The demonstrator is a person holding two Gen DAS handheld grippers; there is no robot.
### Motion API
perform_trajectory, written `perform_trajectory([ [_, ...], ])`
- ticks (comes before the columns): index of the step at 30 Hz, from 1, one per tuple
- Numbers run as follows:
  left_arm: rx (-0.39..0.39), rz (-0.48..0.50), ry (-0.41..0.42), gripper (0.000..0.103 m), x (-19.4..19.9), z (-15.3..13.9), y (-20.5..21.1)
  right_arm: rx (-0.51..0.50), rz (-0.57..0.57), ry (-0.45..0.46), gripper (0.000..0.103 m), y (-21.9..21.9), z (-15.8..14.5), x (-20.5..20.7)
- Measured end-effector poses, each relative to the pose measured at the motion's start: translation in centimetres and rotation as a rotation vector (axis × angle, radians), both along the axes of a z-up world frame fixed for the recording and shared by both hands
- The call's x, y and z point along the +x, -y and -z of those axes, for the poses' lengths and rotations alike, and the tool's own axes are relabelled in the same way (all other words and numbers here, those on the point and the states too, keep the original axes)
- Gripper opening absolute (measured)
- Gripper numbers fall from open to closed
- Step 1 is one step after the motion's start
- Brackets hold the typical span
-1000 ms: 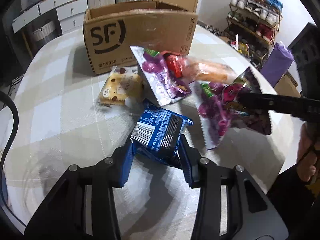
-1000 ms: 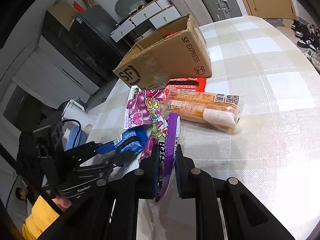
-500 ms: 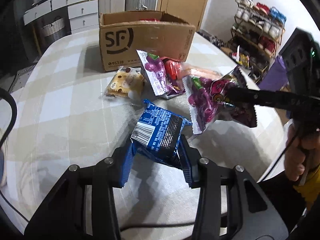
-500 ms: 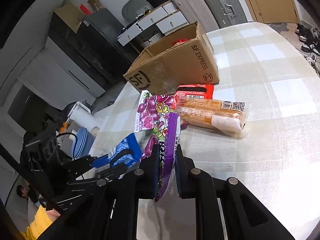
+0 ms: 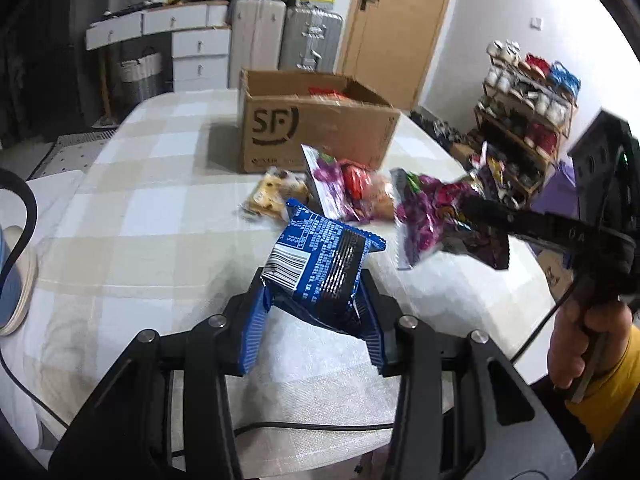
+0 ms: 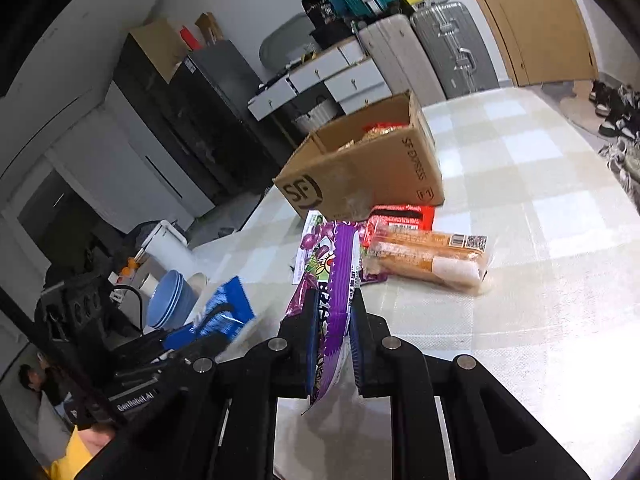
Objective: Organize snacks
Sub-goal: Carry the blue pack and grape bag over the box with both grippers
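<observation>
With both packs already off the table, what matters is how the open SF Express cardboard box (image 5: 320, 128) lies from each tool: ahead of and above both in frame, at the far end of the checked tablecloth (image 5: 132, 216), its open top facing up and snacks already visible inside. Left gripper (image 5: 316, 312) is clamped on a blue snack pack (image 5: 320, 264), pads pressing its lower sides, pack upright with barcode side facing the camera. Right gripper (image 6: 334, 336) is squeezed tight on a purple grape candy bag (image 6: 336, 292), held edge-on, long axis running up and away along the fingers toward the box. In the left wrist view the same bag (image 5: 436, 216) hangs off the right tool over the table's right side, clear of the surface. Box sits almost straight ahead of the left tool; from the right tool it is ahead and slightly left, and the right looks a bit nearer, though fisheye makes that a guess. Loose items lie between tools and box: a yellow cookie pack (image 5: 272, 196), a second purple bag (image 5: 332, 184), a red pack (image 6: 404, 216), a long orange bread pack (image 6: 428, 256). Likely next: carry over those and drop in from above.
</observation>
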State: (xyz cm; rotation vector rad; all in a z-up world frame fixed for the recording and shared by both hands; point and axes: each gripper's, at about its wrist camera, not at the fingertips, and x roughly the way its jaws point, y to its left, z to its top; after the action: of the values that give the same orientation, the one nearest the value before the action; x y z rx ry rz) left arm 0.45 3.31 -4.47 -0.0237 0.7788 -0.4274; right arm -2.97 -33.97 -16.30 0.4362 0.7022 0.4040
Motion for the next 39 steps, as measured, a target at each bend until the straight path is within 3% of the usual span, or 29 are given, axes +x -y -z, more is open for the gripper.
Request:
perform_trajectory([
  [13, -0.099, -0.071, 0.032, 0.04, -0.9, -4.2, -3.7, 0.036, 0.01, 0.072, 0.014, -1.5, -3.4, -0.8],
  [24, -0.178, -0.08, 0.069, 0.04, 1.5, -10.0, -4.5, 0.028, 0.023, 0.18, 0.014, -1.8, -9.9, 1.0],
  [31, -0.229, -0.019, 0.062, 0.04, 7.0, -14.5, -2.6, 0.009, 0.053, 0.22, 0.014, -0.8, -12.8, 4.2],
  [35, -0.161, 0.015, 0.058, 0.04, 11.1, -16.2, 0.0, 0.004, 0.087, 0.238, 0.014, -0.1, -13.8, 7.0],
  [39, -0.13, 0.013, 0.001, 0.04, 15.5, -16.2, 2.2, -0.003, 0.109, 0.227, 0.014, 0.5, -14.0, 10.5],
])
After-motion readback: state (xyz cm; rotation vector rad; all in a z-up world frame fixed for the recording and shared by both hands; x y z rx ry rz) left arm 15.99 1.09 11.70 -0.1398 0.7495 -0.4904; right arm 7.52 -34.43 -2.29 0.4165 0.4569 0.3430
